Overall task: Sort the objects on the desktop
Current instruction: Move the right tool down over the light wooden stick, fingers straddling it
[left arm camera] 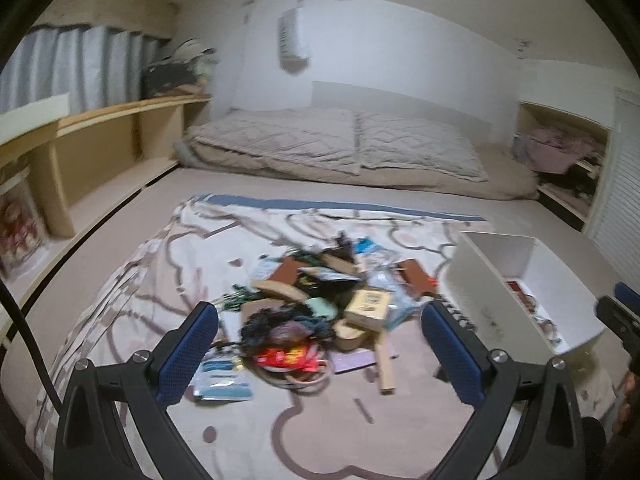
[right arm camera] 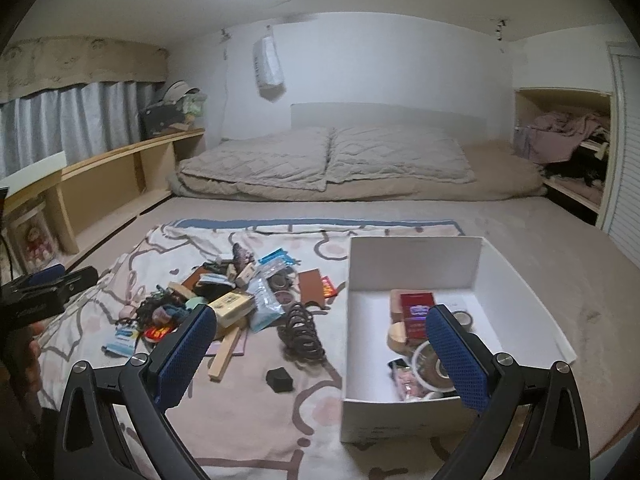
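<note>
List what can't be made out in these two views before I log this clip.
- Pile of objects, left wrist view: motion blur smears labels and outlines.
- White box contents, right wrist view: the right gripper finger covers part; the box's near wall hides the nearest floor.
- Box interior, left wrist view: mostly hidden by its own wall.
- Person's hand, right wrist view: cut off at the left edge.

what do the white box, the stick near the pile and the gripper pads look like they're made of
White box: probably cardboard, matte, with thin flat walls and crisp folded corners. Stick: looks like bare unfinished wood, pale tan with square-cut ends. Pads: likely rubber or textured plastic, blue with a fine dotted grip pattern, set on glossy black arms.
</note>
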Available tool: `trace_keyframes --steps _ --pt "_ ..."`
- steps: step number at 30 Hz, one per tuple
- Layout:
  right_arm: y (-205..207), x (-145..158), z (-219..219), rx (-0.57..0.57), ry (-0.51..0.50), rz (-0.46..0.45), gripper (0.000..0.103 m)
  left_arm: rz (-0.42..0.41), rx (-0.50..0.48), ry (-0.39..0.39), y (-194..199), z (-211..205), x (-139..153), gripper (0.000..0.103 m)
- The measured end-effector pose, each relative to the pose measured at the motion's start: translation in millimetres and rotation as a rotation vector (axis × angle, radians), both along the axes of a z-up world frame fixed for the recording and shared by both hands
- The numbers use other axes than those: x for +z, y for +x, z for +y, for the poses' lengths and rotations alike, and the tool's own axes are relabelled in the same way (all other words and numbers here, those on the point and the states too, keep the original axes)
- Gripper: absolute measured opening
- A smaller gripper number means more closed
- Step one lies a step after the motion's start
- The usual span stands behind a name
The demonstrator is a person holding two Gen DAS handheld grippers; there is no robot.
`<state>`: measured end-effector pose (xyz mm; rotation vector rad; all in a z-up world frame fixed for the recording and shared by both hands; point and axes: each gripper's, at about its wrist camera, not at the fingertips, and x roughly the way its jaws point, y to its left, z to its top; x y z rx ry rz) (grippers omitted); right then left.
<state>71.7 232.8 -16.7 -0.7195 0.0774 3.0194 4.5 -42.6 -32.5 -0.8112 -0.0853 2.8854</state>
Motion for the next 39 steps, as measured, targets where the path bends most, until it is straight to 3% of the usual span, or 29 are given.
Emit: trace_keyframes --steps 16,27,39 --pt "-28.2 -38.3 -45.1 0.13 0.04 -0.085 0.103 -0.128 0.211 0.045 -36.8 -58.8 -65.0 0.102" --pt "-48.3 -77.4 -76.7 0.218 0.033 -0.157 0.103 -0.246 0.251 0.009 -53.5 -63.4 -109.4 0.102" --pt "-92.9 -122.5 -97.1 0.282 -0.056 -0.361 0.103 -0.354 0.286 -0.014 -78.6 -72.5 -132.7 0.102"
